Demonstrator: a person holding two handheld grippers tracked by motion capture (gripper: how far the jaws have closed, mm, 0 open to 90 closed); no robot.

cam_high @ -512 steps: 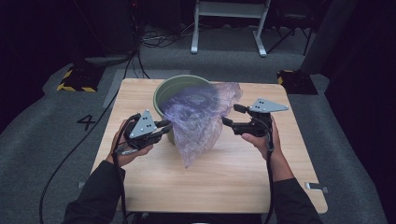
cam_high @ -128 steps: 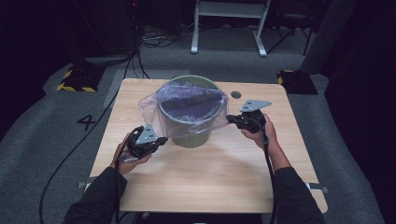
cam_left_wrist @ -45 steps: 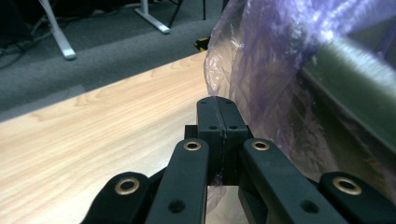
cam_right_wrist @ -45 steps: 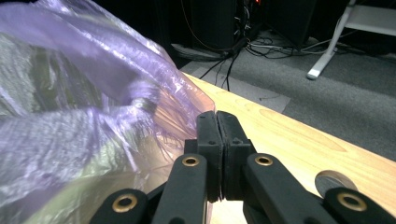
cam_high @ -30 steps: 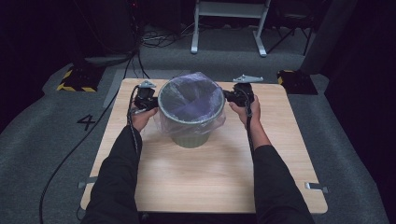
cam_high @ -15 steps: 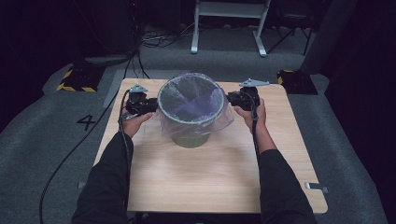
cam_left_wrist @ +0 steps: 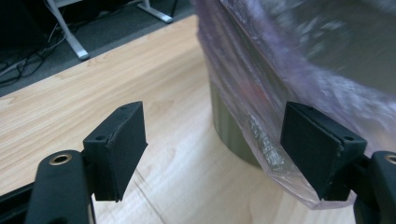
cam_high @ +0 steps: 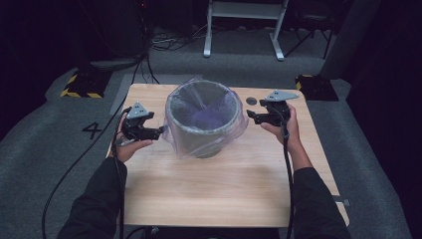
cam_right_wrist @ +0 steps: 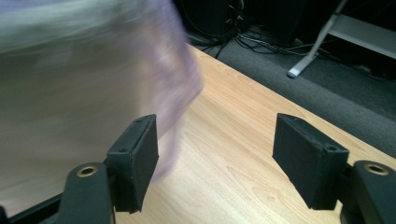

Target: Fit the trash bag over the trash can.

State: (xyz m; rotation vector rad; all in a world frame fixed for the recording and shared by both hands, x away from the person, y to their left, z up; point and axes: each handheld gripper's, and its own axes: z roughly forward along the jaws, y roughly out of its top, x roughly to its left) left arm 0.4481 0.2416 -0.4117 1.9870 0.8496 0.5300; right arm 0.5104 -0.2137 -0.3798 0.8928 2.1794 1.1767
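A grey-green bin [cam_high: 201,142] stands on the wooden table [cam_high: 224,184], lined with a clear purplish plastic bag [cam_high: 201,117] whose edge is folded down over the rim. My left gripper [cam_high: 158,132] is open at the bin's left side, its jaws wide apart with the bag's hanging edge [cam_left_wrist: 261,135] by the right jaw. My right gripper [cam_high: 250,116] is open at the bin's right side, close to the bag [cam_right_wrist: 93,79], nothing between its jaws.
A small dark disc [cam_high: 251,101] lies on the table behind the right gripper. Cables trail from both grippers off the table. A white metal frame [cam_high: 244,22] and yellow-black striped blocks [cam_high: 79,84] stand on the floor beyond the table.
Both grippers have drawn back from the far sides of the bin toward me and slightly outward, letting go of the bag, which now hangs folded over the rim.
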